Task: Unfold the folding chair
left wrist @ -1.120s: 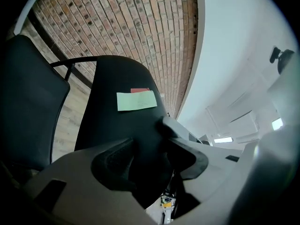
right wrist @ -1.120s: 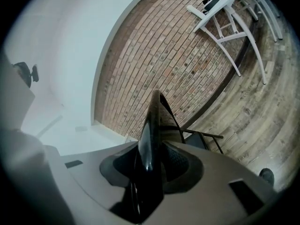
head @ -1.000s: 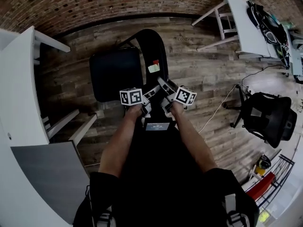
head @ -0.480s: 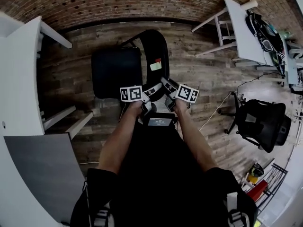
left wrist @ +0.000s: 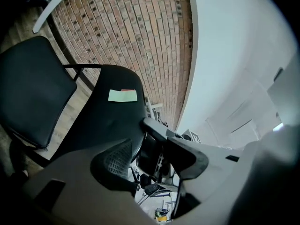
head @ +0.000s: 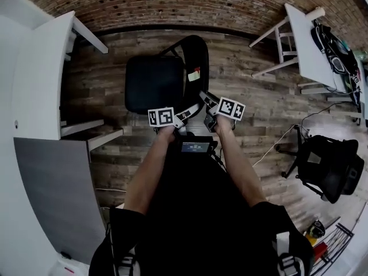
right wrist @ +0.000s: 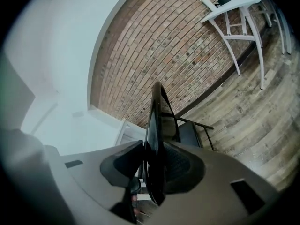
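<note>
The black folding chair (head: 172, 82) stands on the wooden floor (head: 247, 91) in the upper centre of the head view, just below the brick wall (head: 172, 4) that runs along the top of the frame. Its seat (head: 154, 84) lies flat, left of centre, and its backrest (head: 198, 56) rises to the right of the seat, with a paper label (head: 194, 75) stuck on it. Both of the person's forearms reach up from the bottom of the frame to the lower end of the backrest. The right tool (head: 206, 100) is clamped on the backrest. In the right gripper view the backrest shows edge-on as a thin dark blade between the two pads, which press on it from both sides. The left tool (head: 185, 111) is just beside it, to the left. In the left gripper view its jaws stand wide apart with nothing pinched between them, and the broad dark face of the backrest, with the label, fills the frame up and to the left of the left-hand jaw. A white worktop (head: 310, 45) with bags on it stands at the upper right of the head view. A black office chair (head: 330, 165) stands at the right edge, well apart from the folding chair.
</note>
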Demonstrator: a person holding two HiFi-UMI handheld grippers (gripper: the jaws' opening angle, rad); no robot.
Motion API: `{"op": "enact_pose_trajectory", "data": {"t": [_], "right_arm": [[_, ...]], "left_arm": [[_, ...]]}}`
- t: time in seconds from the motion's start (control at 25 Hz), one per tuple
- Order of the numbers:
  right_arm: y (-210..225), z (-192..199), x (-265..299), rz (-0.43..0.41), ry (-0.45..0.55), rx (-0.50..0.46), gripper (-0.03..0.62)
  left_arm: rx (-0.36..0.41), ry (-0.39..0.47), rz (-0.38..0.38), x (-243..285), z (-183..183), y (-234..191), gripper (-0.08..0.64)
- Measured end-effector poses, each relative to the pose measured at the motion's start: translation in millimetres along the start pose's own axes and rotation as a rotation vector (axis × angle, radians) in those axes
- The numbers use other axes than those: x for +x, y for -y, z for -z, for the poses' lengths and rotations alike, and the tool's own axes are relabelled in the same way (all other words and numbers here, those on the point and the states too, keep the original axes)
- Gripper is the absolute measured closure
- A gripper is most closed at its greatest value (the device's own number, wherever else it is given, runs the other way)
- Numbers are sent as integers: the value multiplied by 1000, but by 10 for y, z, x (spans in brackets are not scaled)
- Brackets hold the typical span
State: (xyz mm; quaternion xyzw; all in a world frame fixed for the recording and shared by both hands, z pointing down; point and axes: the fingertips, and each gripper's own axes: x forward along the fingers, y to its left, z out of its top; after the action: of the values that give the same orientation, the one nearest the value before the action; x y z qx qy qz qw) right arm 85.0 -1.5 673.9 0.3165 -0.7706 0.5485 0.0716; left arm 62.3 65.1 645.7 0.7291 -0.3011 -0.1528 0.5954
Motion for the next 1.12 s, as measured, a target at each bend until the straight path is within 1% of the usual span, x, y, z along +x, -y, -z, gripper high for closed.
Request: {"op": "enact_pose_trajectory", "data": {"t": [0.12,0.28,0.44,0.56,0.64,0.72,0.76,0.88,1.0,1.12], "right_arm": [[-10,-11,-73,-31,13,21,465],[-29,-58,-225,-51,30,-21,466],[-210,-183,-424,-128,52,-30,466],[-478,-145,-542,-234,47,3,466],[-733,-31,-583,-336,22,16,466],[-1052,69,-601,-453,-10,5,466],[-1177,122,-605,-484,-32,-6,466],[-1409,304,-626,-500,-94,-40,466],[-1587,383,-706,-531,-88,-42,471],[-1745,460,-767,-544,-73,-67,471]], "left_arm": [[14,32,-32,-143,109,35,318],[29,95,-52,-330,176,95,318],[47,136,-48,-423,202,216,318],[71,144,-41,-485,196,326,318],[96,145,-25,-532,164,428,318],[129,145,-10,-573,87,549,318],[149,149,-5,-599,34,611,318],[203,144,16,-680,-92,857,318],[245,117,49,-762,-99,1055,325],[265,92,88,-886,-72,1182,329]]}}
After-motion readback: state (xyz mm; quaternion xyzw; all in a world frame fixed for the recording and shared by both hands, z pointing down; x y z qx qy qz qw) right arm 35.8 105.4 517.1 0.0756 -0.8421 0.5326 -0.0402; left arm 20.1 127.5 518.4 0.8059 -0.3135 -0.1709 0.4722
